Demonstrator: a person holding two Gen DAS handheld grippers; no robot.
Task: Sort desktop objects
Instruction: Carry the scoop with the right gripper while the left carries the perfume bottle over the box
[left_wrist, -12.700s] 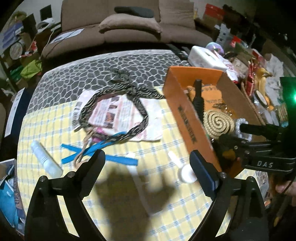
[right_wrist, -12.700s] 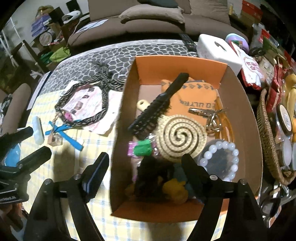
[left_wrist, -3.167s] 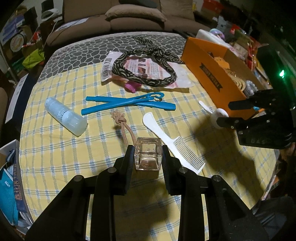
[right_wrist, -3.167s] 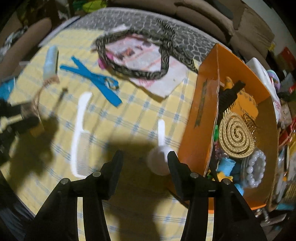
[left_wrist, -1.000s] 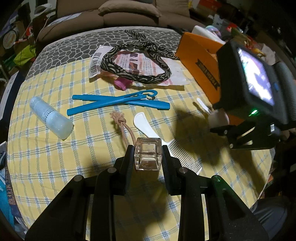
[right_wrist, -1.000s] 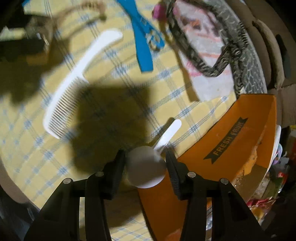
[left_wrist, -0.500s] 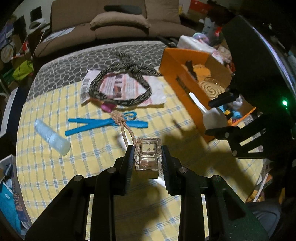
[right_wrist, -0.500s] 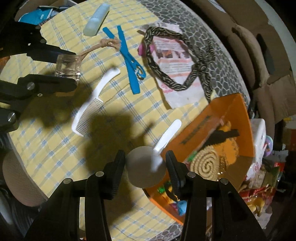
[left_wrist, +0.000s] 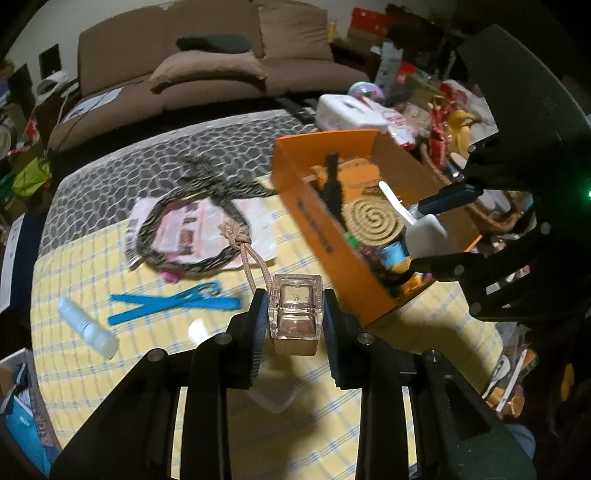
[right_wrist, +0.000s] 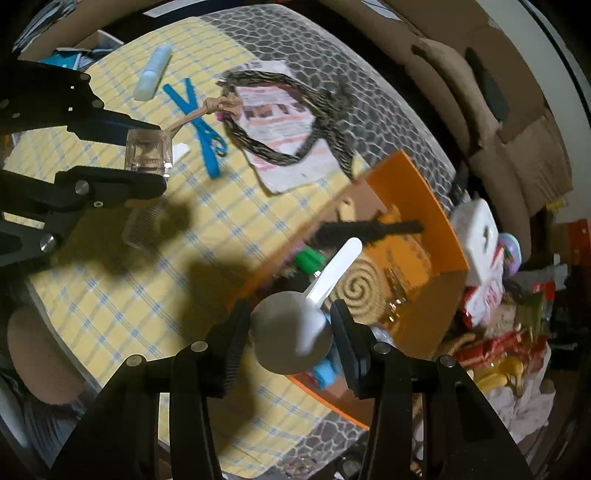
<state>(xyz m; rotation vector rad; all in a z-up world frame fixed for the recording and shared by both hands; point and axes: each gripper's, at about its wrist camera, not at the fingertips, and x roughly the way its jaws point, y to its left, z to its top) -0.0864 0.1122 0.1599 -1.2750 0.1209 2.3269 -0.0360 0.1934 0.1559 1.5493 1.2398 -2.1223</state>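
My left gripper (left_wrist: 295, 314) is shut on a clear square glass bottle (left_wrist: 295, 310) with a tan knotted cord (left_wrist: 238, 236), held above the yellow checked tablecloth (left_wrist: 110, 369). My right gripper (right_wrist: 291, 338) is shut on the bowl of a white plastic scoop (right_wrist: 291, 336), whose handle points up over the orange cardboard box (right_wrist: 432, 229). In the left wrist view the right gripper (left_wrist: 428, 236) hangs over the box's near corner (left_wrist: 332, 254). The right wrist view shows the left gripper (right_wrist: 147, 155) with the bottle at upper left.
On the cloth lie blue plastic scissors (left_wrist: 173, 301), a small white tube (left_wrist: 86, 328), a white comb (right_wrist: 147, 218) and a patterned headband (left_wrist: 192, 229) on a printed packet. The box holds a coiled mat (left_wrist: 373, 221), a black brush (left_wrist: 332, 184) and small items. Clutter crowds the right edge; a sofa (left_wrist: 207, 74) stands behind.
Both grippers have risen off the cloth with their objects. The right one carried the scoop from beside the box to over its near corner. The left one lifted the bottle toward the box.
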